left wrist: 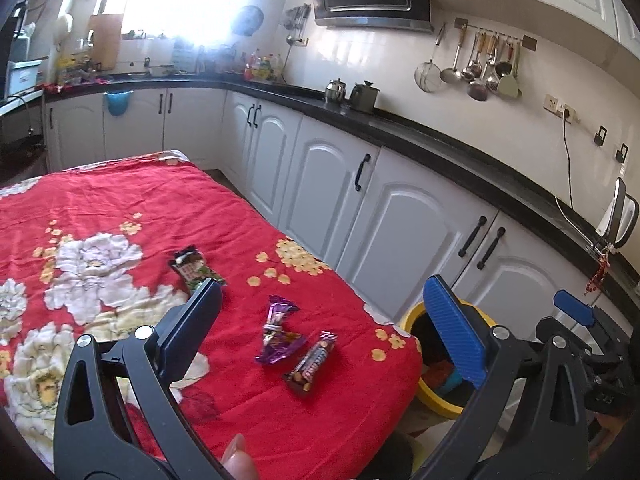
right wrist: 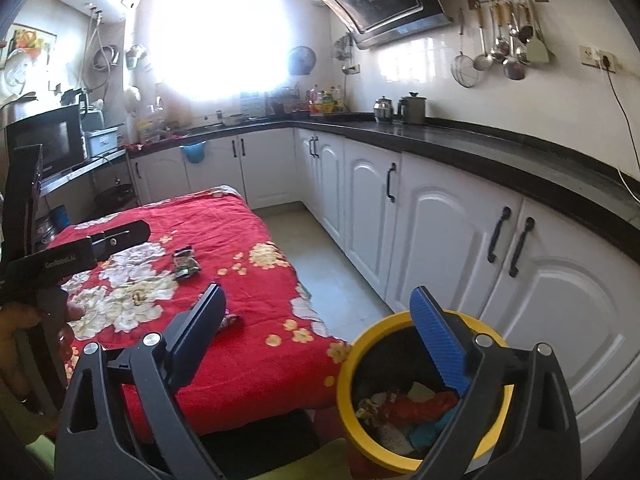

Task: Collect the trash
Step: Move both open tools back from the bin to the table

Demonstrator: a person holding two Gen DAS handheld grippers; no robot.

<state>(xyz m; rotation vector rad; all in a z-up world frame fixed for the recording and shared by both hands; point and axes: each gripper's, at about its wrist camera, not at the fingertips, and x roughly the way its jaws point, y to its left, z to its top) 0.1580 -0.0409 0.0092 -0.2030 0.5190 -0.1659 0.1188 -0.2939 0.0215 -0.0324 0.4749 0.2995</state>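
Wrappers (left wrist: 310,364) on red cloth (left wrist: 120,200) (print unreadable), "Genrobot.AI" handle (right wrist: 60,261)

Black gripper frames (left wrist: 320,320) — blue ribbed pads (left wrist: 456,332), silver screws.

**Count of things around the yellow bin**

Three snack wrappers lie on the red floral tabletop (left wrist: 240,208) beside the one yellow bin (right wrist: 348,364): one green-and-brown wrapper (left wrist: 195,268) farthest from the bin, one purple wrapper (left wrist: 278,330), and one brown bar wrapper (left wrist: 310,364) nearest it. Two metal pots (left wrist: 352,92) stand on the counter beyond the bin. Two grippers are in view.
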